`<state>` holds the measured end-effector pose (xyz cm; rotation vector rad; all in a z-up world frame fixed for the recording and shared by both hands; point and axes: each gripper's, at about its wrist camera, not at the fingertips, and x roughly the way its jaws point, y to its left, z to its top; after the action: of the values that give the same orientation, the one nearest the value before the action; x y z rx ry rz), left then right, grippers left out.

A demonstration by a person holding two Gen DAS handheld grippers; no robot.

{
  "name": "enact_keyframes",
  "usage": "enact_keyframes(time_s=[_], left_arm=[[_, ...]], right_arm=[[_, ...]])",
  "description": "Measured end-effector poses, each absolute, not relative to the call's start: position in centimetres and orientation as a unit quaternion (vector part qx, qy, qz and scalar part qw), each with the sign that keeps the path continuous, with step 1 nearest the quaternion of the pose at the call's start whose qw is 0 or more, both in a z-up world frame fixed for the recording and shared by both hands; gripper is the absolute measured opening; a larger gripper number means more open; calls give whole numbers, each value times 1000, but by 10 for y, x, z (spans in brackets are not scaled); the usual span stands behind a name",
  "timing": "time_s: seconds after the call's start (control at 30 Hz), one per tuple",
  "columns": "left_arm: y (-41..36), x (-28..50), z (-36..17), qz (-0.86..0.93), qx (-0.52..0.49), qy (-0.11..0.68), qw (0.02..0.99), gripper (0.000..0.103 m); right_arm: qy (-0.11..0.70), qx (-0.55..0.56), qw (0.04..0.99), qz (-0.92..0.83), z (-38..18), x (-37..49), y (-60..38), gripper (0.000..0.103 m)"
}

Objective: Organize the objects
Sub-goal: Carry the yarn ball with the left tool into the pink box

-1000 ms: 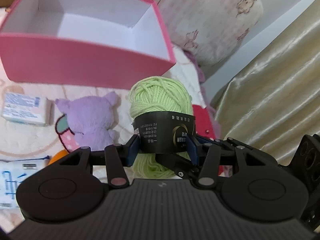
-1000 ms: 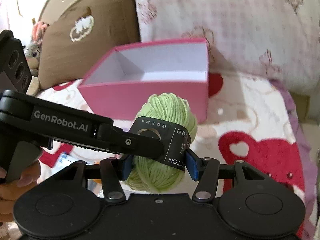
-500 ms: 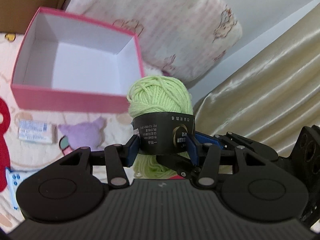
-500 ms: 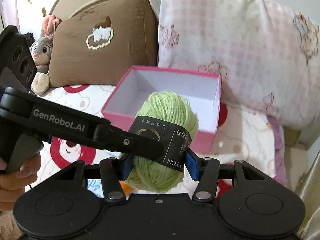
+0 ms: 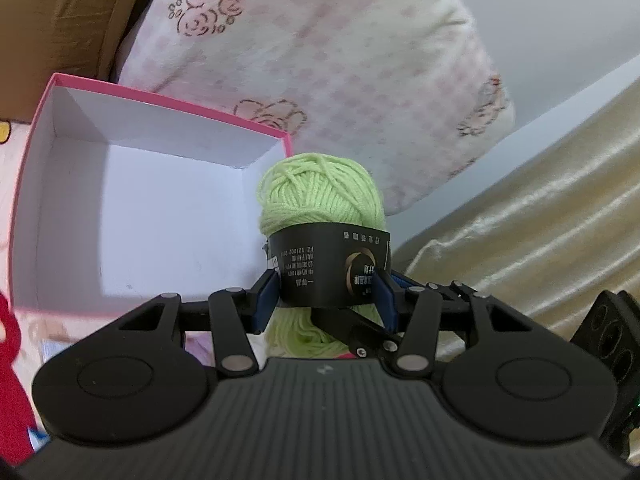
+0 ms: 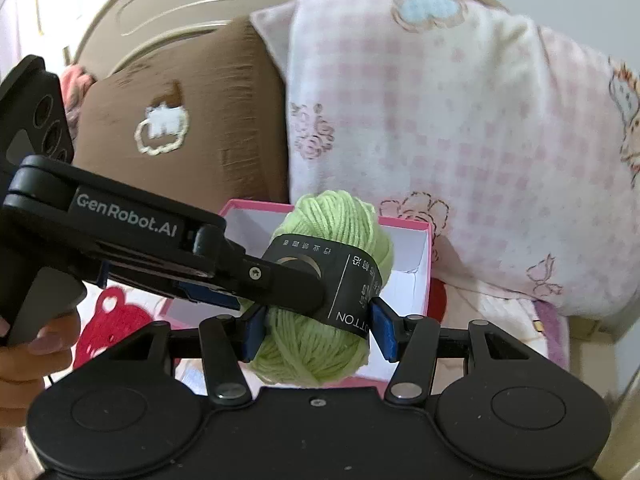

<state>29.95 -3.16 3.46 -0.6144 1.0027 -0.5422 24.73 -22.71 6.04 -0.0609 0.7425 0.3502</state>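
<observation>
Both our tongs, left point(image 5: 326, 298) and right point(image 6: 318, 334), clamp one yarn ball point(image 5: 320, 200) by its band. Held above the pink box point(image 5: 72, 152), probably for dropping in.

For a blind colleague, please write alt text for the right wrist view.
A ball of light green yarn with a black paper band is clamped by both the right gripper and the left gripper, which reaches in from the left. Behind it sits an open pink box, white inside, before a brown pillow and a pink checked pillow.
</observation>
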Motion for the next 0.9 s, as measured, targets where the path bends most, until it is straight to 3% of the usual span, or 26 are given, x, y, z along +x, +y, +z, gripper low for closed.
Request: enact_keyframes(time_s=[0.3,0.9], left_arm=[[-45,362,-28,-213,-309,498,781,50],[-36,417,-94,-182,-361,524,750,51]], right_arm=[[384,30,911,148,-4,310,-239,59],[410,-68,902,119,-53,369,-215,59]])
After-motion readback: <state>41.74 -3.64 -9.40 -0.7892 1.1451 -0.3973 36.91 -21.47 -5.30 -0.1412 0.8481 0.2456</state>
